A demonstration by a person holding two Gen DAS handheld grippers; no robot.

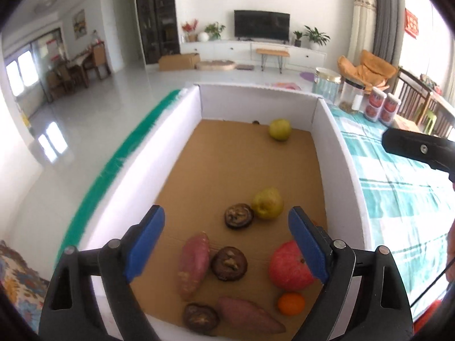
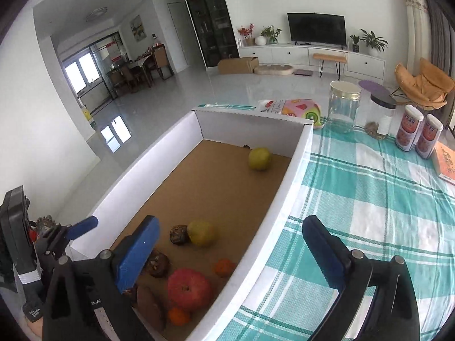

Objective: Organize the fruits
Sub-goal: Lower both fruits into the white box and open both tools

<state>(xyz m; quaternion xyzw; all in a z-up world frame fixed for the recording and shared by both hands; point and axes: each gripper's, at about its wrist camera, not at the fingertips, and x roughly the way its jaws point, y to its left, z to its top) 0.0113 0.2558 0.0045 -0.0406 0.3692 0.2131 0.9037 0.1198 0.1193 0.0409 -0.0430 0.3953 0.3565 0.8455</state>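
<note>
A white cardboard box (image 1: 187,108) with a brown floor holds the produce. A yellow-green pear (image 1: 280,129) lies at its far end. Nearer lie another pear (image 1: 268,203), a red apple (image 1: 288,267), an orange tangerine (image 1: 291,303), two sweet potatoes (image 1: 193,264) and three dark mushrooms (image 1: 238,216). My left gripper (image 1: 227,244) is open above the near produce. My right gripper (image 2: 230,255) is open over the box's right wall (image 2: 273,213), above the apple (image 2: 189,288), near a second tangerine (image 2: 224,267).
The box stands on a teal checked tablecloth (image 2: 369,199). At the far right stand a glass jar (image 2: 342,108), a dark-lidded jar (image 2: 381,113), two red canisters (image 2: 408,132) and an orange book (image 2: 448,164). A colourful packet (image 2: 301,109) lies behind the box.
</note>
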